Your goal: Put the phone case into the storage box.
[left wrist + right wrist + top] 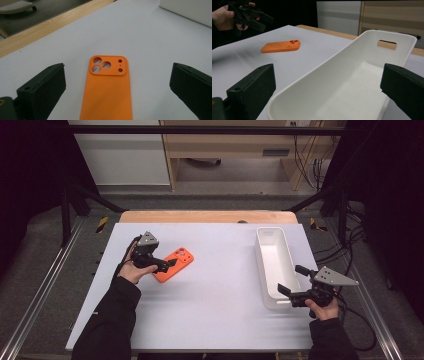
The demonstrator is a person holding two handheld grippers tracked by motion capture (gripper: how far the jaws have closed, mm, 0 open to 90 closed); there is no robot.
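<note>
left gripper (167, 263) spread wide, holding nothing, poised at the near end of the orange phone case (173, 264). in the left gripper view the case (107, 92) lies between the two jaws with bare desk on either side of it, camera cutouts at the far end. case lies flat, back side up, on the left half of the white desk (210, 320), well apart from the tray.

right gripper (290, 282) also released and empty, jaws straddling the near end of the white tray (272, 265). the right gripper view looks along the tray (352, 82): nothing inside, handle slot in the far wall. cannot tell whether either jaw touches the rim.

judged step: left side about to close on the case, probably for a move to the tray.

risks from here:
- case is thin and flat on the desk; if the jaws close too high they may slide over its edges and come away empty.
- jaws coming down too low could scrape the desk surface and shove the case forward instead of pinching it.
- the case looks like soft rubbery material; a squeeze across its width may bow it, and it could spring out.
- right gripper closing on the tray wall could tilt or drag the light tray, shifting the drop target.
</note>
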